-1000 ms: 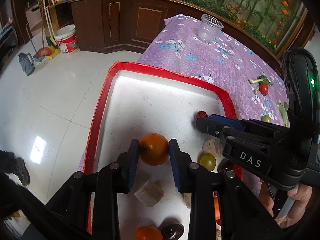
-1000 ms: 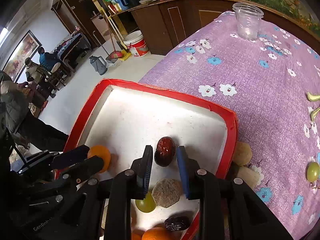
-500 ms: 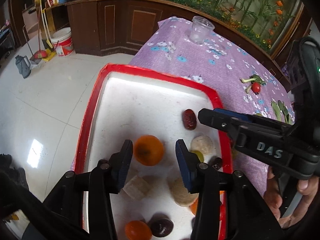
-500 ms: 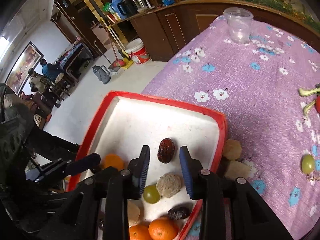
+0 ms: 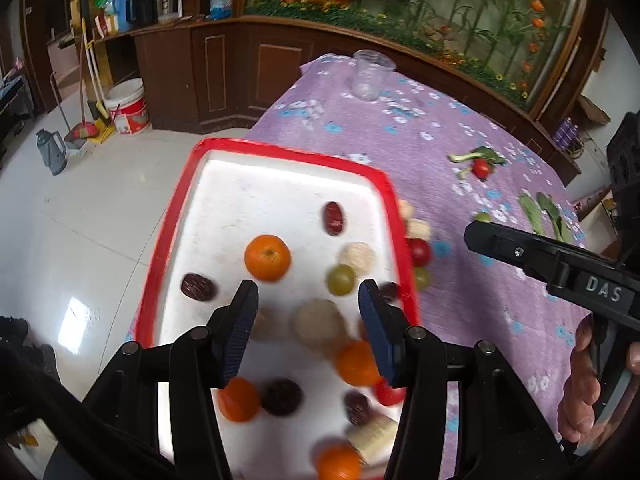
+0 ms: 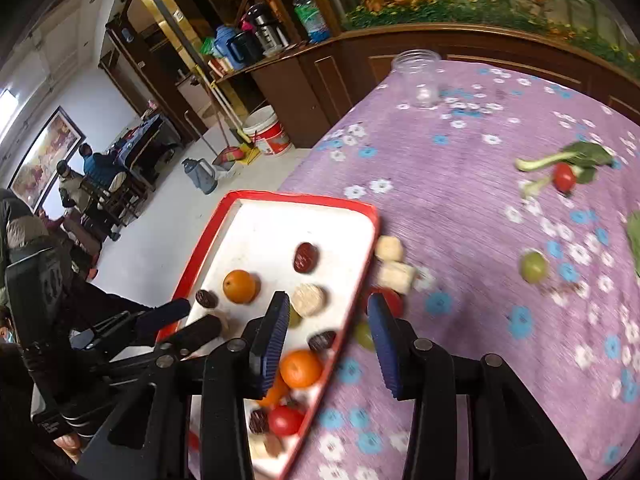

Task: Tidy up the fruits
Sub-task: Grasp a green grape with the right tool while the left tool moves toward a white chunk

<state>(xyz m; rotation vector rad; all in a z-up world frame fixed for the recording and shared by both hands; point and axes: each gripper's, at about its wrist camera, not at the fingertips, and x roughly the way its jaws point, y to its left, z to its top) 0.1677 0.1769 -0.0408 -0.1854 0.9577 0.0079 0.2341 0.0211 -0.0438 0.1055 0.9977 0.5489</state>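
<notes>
Left wrist: left gripper (image 5: 308, 330) opening, empty, above tray (image 5: 280, 152).
Right gripper (image 6: 328, 340): opening, empty.
Next: fetch grape (image 6: 533, 266).

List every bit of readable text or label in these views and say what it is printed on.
"DAS": white letters on the black body of the right claw, seen from the left wrist camera.
Red-and-white bucket: its printing is too blurred to read.
Bottles on the counter: labels too small to read.

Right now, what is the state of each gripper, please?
Left gripper: jaws opening, nothing between them; the orange lies free in the red tray.
Right gripper: jaws opening, nothing held; the red date lies in the tray.
</notes>
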